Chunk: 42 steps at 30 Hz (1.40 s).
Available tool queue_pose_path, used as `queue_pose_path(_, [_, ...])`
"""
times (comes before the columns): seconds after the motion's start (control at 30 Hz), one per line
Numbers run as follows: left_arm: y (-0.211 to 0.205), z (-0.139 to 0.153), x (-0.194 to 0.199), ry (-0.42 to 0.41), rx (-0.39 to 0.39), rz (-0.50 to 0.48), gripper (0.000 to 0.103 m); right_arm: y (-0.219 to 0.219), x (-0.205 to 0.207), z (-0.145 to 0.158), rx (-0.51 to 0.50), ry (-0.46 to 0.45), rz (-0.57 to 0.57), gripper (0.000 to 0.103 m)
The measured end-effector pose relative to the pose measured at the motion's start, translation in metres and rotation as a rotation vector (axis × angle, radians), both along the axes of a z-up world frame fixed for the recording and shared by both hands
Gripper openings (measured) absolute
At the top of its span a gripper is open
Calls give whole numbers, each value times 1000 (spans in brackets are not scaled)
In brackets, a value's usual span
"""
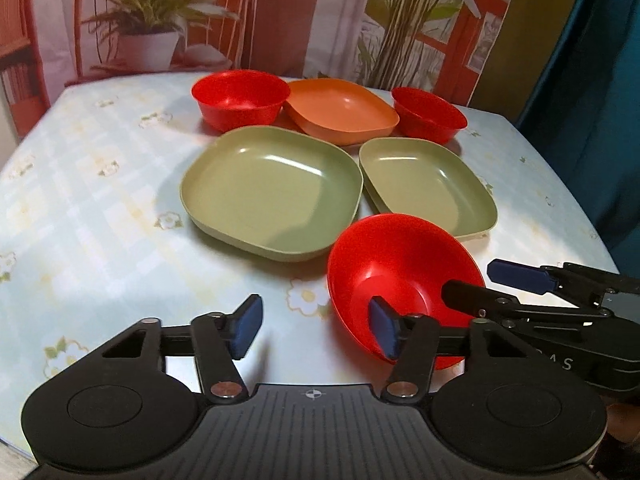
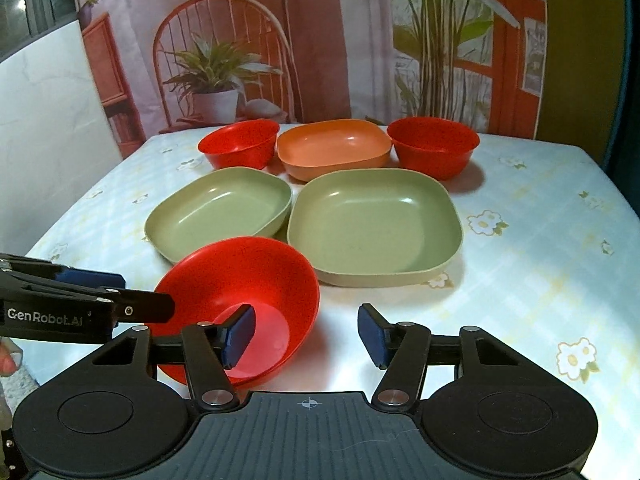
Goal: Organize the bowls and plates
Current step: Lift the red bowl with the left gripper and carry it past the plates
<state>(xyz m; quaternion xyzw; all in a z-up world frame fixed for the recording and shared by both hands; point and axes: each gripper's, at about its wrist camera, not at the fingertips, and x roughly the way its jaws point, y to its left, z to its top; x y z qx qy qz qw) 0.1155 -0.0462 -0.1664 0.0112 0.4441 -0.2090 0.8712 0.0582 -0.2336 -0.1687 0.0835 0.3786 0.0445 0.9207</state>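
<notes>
A red bowl (image 1: 400, 276) (image 2: 248, 280) sits nearest on the table. My left gripper (image 1: 316, 330) is open, its right finger over the bowl's near rim. My right gripper (image 2: 306, 336) is open, its left finger over the same bowl's inside. Behind lie two green square plates, one large (image 1: 272, 196) (image 2: 374, 226) and one smaller (image 1: 428, 186) (image 2: 220, 210). At the back stand an orange square plate (image 1: 340, 110) (image 2: 334, 148) and two red bowls (image 1: 240, 98) (image 1: 428, 112) (image 2: 240, 142) (image 2: 434, 144).
The table (image 1: 100, 200) (image 2: 540, 260) has a pale flowered cloth. A printed backdrop with chairs and plants hangs behind it. The right gripper's body (image 1: 560, 300) reaches in from the right in the left wrist view; the left gripper's body (image 2: 60, 304) shows at left in the right wrist view.
</notes>
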Motion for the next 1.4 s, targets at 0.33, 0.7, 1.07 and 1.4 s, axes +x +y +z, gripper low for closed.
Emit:
queue_pose_path(0.33, [0,-3,3,28,-36,3,34,-5,3,-4,38,16,-14,34])
queue_pose_path(0.7, [0,-4,1,20,-75,-23,12,-8,2,-7,62,19,-28,13])
queue_pose_path(1.07, [1,2,-2,-5,-66,-31,10,-8,3,-6,112,35,-32,7])
queue_pose_path(1.4, [9,21,0,-57,-72,-30,10,-5,11,8,141,39,-37,7])
